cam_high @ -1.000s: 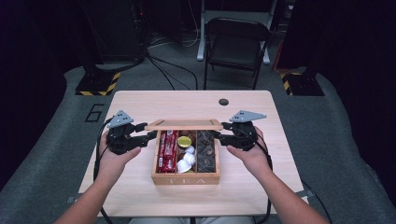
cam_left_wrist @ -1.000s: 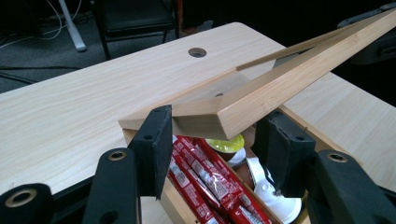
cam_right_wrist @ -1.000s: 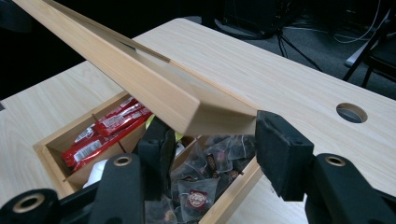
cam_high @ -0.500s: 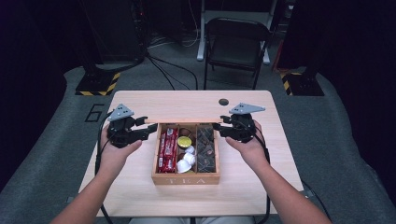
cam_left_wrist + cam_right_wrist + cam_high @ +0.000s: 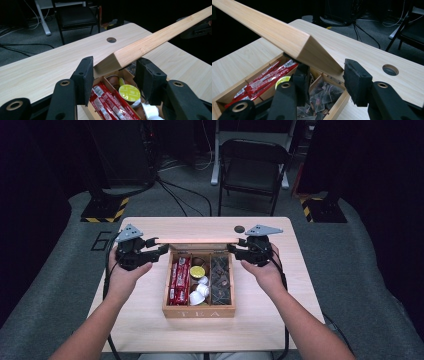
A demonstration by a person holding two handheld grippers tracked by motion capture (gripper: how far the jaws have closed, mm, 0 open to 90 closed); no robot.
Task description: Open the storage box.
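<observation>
At the table's (image 5: 150, 227) middle my wooden tea box (image 5: 199, 311) sits with its pale lid (image 5: 196, 241) raised at the back edge. My left gripper (image 5: 159, 251) and right gripper (image 5: 234, 248) straddle the lid's two ends; both jaws have just been closing, pads near the wood, contact unclear. Bare tabletop lies beside both hands.

Both forearms reach up from the bottom of the frame. The left gripper (image 5: 161, 251) sits centre-left, the right gripper (image 5: 234, 248) centre-right, jaws pointing inward, closing lately.
</observation>
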